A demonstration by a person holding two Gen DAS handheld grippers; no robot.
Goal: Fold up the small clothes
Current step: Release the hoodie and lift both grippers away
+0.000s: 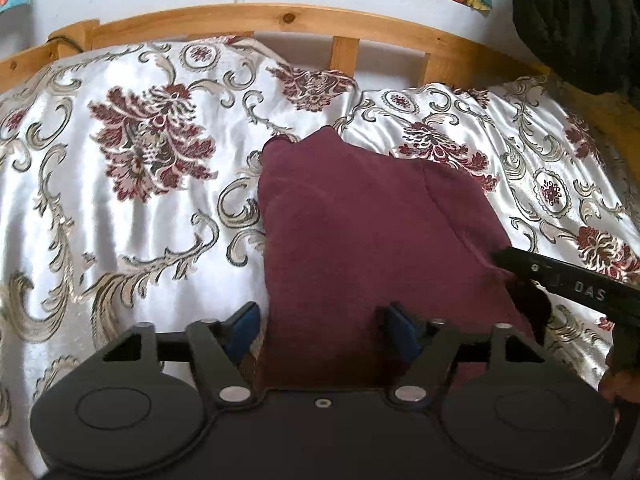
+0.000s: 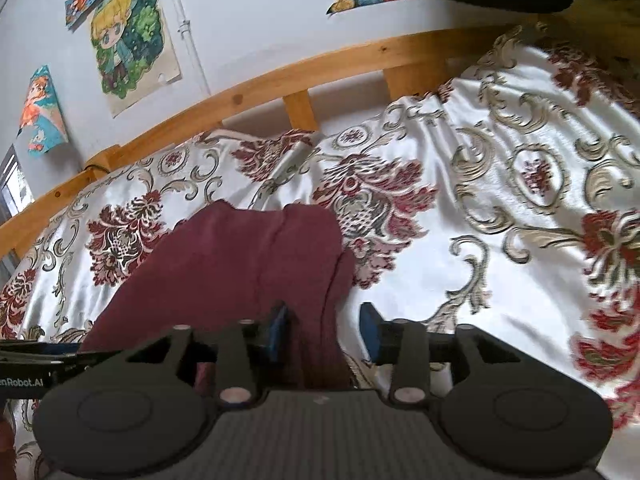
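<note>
A dark maroon garment (image 1: 360, 240) lies folded on the patterned bedspread (image 1: 120, 220). My left gripper (image 1: 322, 330) stands open at its near edge: one blue pad is just off the cloth's left side and the other rests over the cloth, neither pressing. In the right wrist view the same garment (image 2: 240, 264) runs away from me. My right gripper (image 2: 324, 332) is open across its right near edge, with a gap of bedspread beside the right pad. The right tool's black body (image 1: 580, 288) shows at the garment's right corner.
The satin bedspread (image 2: 500, 240) with red flowers and grey scrolls covers the bed. A wooden rail (image 1: 280, 20) runs along the far side against a white wall with posters (image 2: 132, 40). A dark bundle (image 1: 576, 20) hangs at the top right.
</note>
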